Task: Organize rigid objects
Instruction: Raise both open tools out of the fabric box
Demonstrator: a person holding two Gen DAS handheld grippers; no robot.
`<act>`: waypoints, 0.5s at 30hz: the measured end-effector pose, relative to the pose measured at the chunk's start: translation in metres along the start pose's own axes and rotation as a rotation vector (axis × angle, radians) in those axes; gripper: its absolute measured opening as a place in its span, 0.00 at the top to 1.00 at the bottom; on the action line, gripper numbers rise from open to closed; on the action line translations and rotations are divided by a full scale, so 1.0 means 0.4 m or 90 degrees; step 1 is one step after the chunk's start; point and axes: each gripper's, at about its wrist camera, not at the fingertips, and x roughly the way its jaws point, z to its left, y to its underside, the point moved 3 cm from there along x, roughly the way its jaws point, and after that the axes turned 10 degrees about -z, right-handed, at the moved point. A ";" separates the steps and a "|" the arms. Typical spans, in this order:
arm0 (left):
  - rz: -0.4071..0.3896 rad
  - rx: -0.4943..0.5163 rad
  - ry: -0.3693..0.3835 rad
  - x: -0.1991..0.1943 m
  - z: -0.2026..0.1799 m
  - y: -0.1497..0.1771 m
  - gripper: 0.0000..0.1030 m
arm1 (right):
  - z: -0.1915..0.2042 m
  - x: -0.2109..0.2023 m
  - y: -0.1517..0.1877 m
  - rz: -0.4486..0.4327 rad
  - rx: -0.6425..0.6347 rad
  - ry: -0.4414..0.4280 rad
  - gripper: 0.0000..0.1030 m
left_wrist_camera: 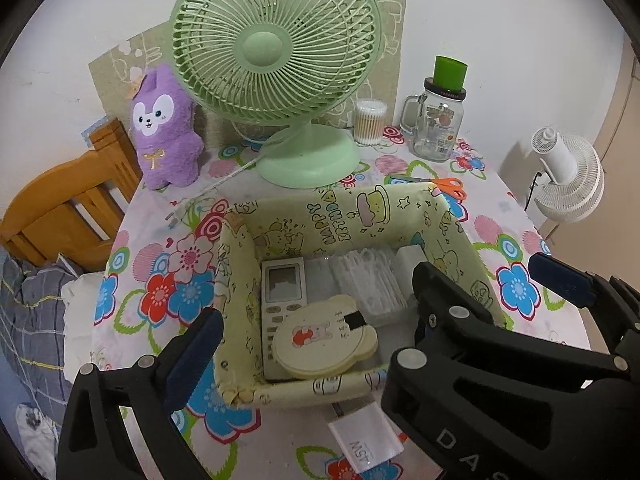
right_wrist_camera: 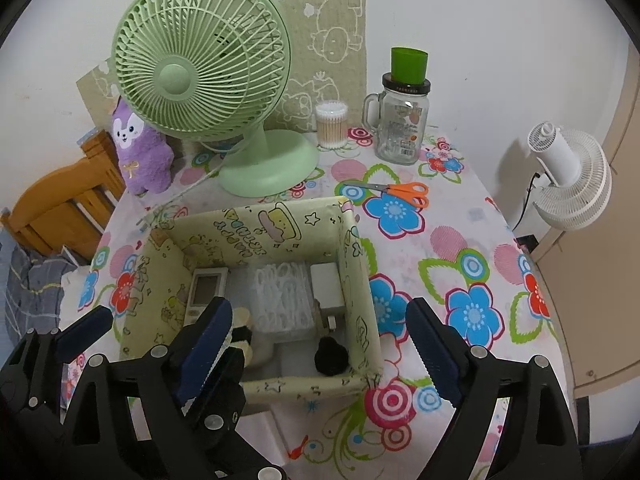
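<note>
Box (left_wrist_camera: 340, 216) of yellow printed cardboard stands at the middle of both frames on the flowered tablecloth (left_wrist_camera: 520, 240). Inside it lie a white remote control (left_wrist_camera: 280, 288), a bear-shaped cream case (left_wrist_camera: 324, 340) resting partly on the remote, a clear packet of white pieces (left_wrist_camera: 372, 280), a white adapter (right_wrist_camera: 326, 284) and a small black object (right_wrist_camera: 331, 356). The left gripper (left_wrist_camera: 316, 324) is wide open at the lower part of its frame, holding nothing. The right gripper (right_wrist_camera: 320, 344) is also wide open and empty, above the near wall of the box. Orange scissors (right_wrist_camera: 400, 192) lie behind the box, at the upper right.
</note>
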 end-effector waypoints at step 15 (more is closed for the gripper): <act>-0.006 -0.006 -0.008 -0.089 -0.014 0.038 0.00 | -0.001 -0.083 0.033 -0.006 -0.006 -0.013 0.09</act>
